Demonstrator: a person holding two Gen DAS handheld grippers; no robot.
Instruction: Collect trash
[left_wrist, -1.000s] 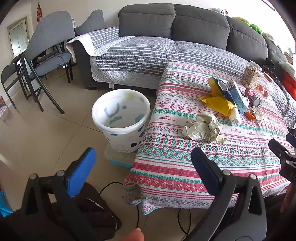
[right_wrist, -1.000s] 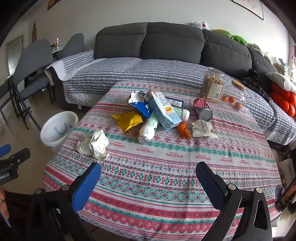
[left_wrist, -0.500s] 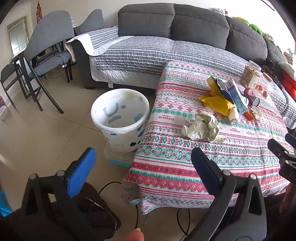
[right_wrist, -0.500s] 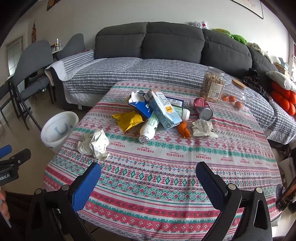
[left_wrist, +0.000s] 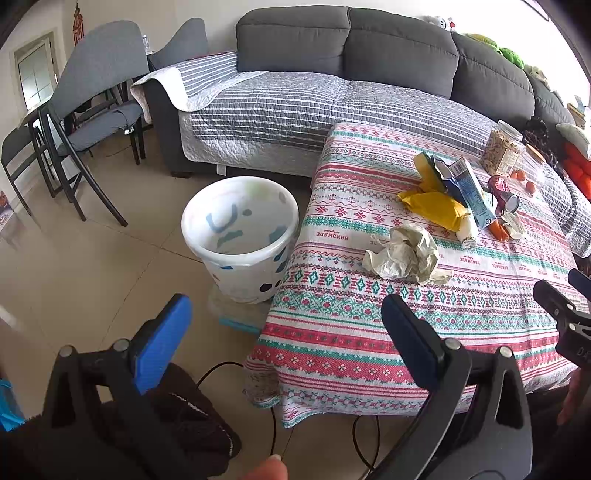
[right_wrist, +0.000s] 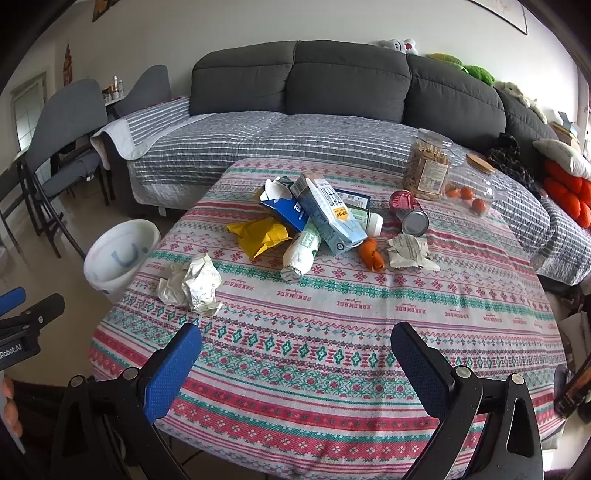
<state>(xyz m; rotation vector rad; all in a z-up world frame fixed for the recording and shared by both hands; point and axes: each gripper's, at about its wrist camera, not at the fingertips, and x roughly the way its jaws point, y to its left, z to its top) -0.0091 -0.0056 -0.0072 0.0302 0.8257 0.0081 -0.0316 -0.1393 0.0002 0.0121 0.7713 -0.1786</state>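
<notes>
Trash lies heaped on a table covered by a patterned red, green and white cloth (right_wrist: 332, 332). Nearest the front left edge is a crumpled paper wad (right_wrist: 194, 286) (left_wrist: 404, 254), apart from the main pile. Behind it, toward the table's middle: a yellow wrapper (right_wrist: 260, 234) (left_wrist: 434, 206); a white plastic bottle (right_wrist: 301, 253) lying on its side; a pale blue drink carton (right_wrist: 327, 214) (left_wrist: 472, 192) resting tilted across the bottle and a dark blue box (right_wrist: 284, 208); an orange scrap (right_wrist: 371, 253); a folded paper piece (right_wrist: 410, 253); and a tipped red can (right_wrist: 410, 212) with its metal end toward the camera. Farther back stand a clear jar of snacks (right_wrist: 428, 166) and a clear lidded container (right_wrist: 469, 186) holding small orange fruits, probably tangerines, though the view is too small to be sure.

On the tiled floor just beside the table's left edge stands a white bin (left_wrist: 240, 232) (right_wrist: 120, 254) with blue markings, upright and open-topped.

The left gripper (left_wrist: 282, 339) hangs over the floor at the table's front corner, jaws wide apart, holding nothing. The right gripper (right_wrist: 295, 354) hangs over the table's front edge, jaws likewise spread, nothing between them.

Beyond the table runs a grey sofa (right_wrist: 351, 81) with a striped quilt (right_wrist: 277, 144); grey chairs (left_wrist: 92, 85) stand at left.
</notes>
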